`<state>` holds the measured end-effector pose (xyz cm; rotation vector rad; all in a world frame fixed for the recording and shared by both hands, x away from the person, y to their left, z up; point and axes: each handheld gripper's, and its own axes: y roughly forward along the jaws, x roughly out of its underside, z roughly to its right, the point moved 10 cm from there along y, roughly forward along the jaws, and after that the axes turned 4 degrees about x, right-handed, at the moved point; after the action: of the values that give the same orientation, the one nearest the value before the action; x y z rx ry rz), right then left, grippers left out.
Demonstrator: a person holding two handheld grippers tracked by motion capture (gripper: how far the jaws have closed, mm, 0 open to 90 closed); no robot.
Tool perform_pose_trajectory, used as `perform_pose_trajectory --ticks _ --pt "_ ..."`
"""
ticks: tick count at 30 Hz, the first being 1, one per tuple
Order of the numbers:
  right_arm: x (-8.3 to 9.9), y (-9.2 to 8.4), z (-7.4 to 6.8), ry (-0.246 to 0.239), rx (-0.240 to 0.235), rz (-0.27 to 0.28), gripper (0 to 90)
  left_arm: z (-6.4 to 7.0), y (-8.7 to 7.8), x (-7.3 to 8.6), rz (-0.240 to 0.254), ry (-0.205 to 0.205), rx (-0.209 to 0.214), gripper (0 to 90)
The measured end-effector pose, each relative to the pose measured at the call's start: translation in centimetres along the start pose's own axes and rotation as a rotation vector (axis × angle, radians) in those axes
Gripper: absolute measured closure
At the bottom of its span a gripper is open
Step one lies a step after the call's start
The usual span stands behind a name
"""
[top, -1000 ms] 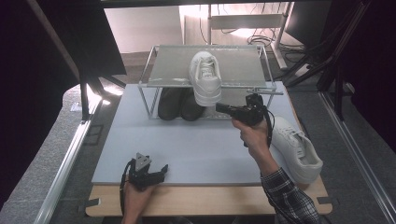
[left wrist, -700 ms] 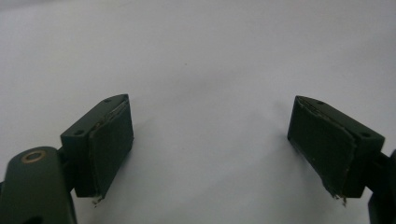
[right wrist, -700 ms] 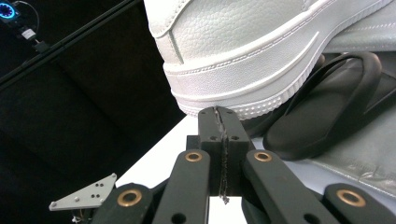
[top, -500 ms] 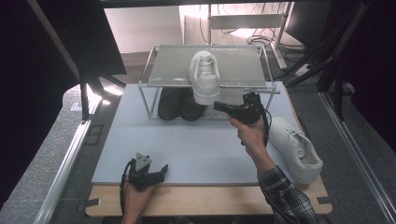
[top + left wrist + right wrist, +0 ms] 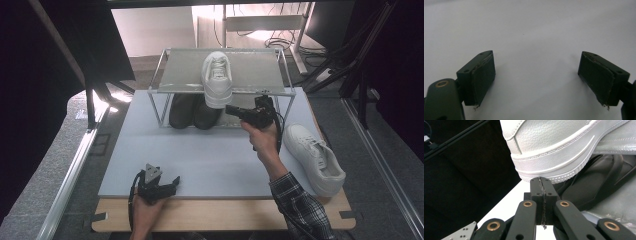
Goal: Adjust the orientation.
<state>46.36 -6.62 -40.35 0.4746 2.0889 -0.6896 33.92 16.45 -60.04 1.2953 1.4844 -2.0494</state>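
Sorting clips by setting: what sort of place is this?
Likely a lab recording bench: a mat-covered table with a shoe rack, white sneaker, hand-held right claw, and cables behind.

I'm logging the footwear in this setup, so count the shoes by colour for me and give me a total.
White shoes: 2, one on the top shelf of the rack, one on the table at the right.
Black shoes: 2, side by side under the shelf.
Total: 4 shoes.
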Motion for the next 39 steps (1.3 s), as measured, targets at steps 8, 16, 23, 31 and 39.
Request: perform_pose_trajectory --ticks 8,16,23,31,39 --pt "-0.5 0.9 0.4 0.008 0.017 -0.003 89.9 0.0 0.0 0.0 0.0 -0.004 0.0 14.2" --pt "-1.0 1.9 1.0 0.014 0.046 -0.007 89.9 0.0 0.0 0.0 0.0 -0.003 0.0 14.2" --pt "-1.4 2.7 1.4 0.024 0.06 -0.013 89.8 0.0 0.0 0.0 0.0 -0.003 0.0 14.2" --pt "-1.9 3.7 1.9 0.029 0.078 -0.019 89.9 0.0 0.0 0.0 0.0 -0.004 0.0 14.2" --pt "-2.4 4.6 2.3 0.044 0.088 -0.021 89.9 0.0 0.0 0.0 -0.001 -0.003 0.0 14.2"
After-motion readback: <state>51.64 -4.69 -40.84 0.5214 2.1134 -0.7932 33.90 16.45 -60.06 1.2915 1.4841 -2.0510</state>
